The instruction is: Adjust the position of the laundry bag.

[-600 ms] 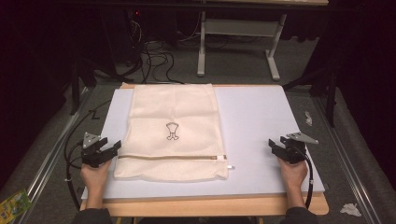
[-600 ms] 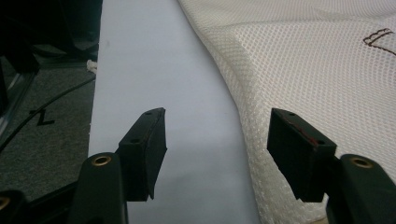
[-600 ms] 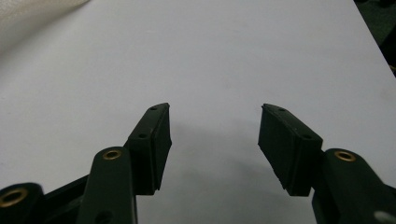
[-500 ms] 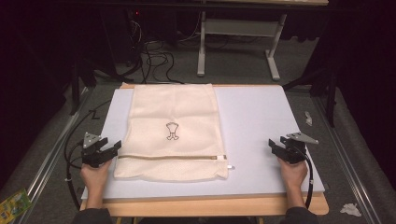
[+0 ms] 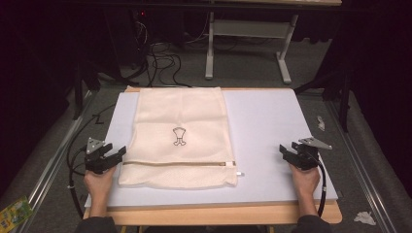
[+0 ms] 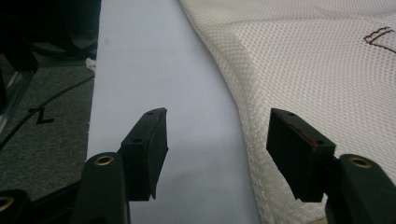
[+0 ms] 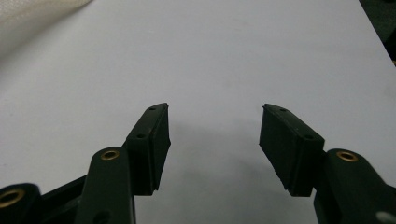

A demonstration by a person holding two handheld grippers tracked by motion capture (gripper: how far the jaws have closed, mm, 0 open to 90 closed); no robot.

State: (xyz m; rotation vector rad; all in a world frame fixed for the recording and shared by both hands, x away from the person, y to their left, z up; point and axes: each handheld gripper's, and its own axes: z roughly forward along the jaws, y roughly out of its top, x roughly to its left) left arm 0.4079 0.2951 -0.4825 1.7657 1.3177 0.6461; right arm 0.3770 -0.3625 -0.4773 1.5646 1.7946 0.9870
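Both my left tongs (image 5: pixel 118 154) and right tongs (image 5: pixel 286 151) gape empty, and the slack mesh laundry bag (image 5: pixel 179 136) may bunch or slip on the surface (image 5: pixel 272 126) if I pinch one layer.

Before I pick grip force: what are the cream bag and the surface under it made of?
The cream bag looks like soft synthetic mesh, matte; its fine open weave shows up close. The surface looks like smooth, matte white board, perhaps foam or plastic; hard to tell.
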